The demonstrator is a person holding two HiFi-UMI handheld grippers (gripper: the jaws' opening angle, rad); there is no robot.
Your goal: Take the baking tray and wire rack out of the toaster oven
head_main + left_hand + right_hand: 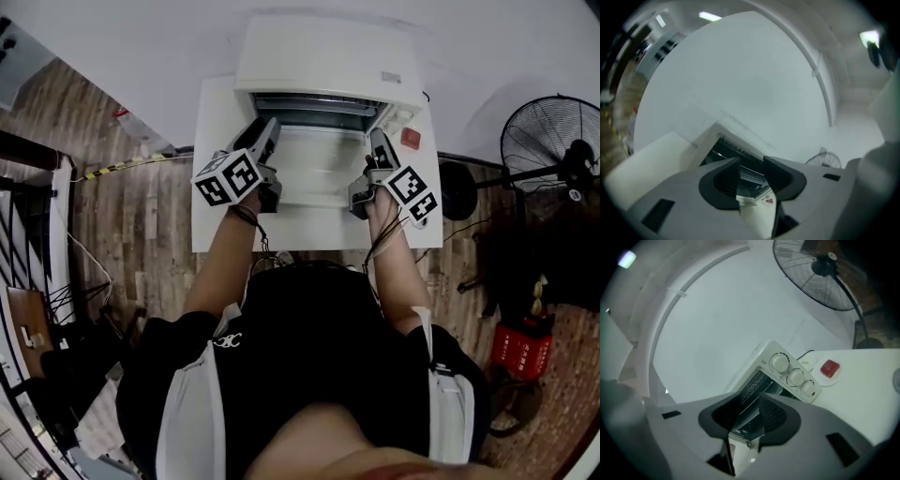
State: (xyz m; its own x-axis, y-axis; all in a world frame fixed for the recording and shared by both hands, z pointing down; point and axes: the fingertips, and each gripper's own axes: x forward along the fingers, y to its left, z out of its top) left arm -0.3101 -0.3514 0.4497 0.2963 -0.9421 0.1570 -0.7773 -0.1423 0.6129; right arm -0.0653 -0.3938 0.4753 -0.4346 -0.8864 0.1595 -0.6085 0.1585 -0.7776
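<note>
Most of the head view is wood-plank floor (131,234), and on it stands a white table (214,122) with a white toaster oven (328,56) at its far edge. To the right of the table we see a black floor fan (553,141), and nearer us a red crate (520,349) on the floor. The oven's door (319,169) hangs fully open and lies flat towards us. In the dark opening (319,110) behind it we make out horizontal metal bars, so the wire rack and baking tray sit inside the oven, though we cannot tell one from the other. We hold a gripper over each side of the door. The left gripper (264,133) points at the left end of the opening, its jaws set well apart with only the oven mouth showing through the gap. The right gripper (377,139) points at the right end, its jaws parted more narrowly and pressing on nothing, with the oven front and a strip of white door in the gap. Beside the opening the right gripper view shows three pale knobs (794,377) in a row. Just right of the oven a small red-topped white disc (411,138) lies on the table.
</note>
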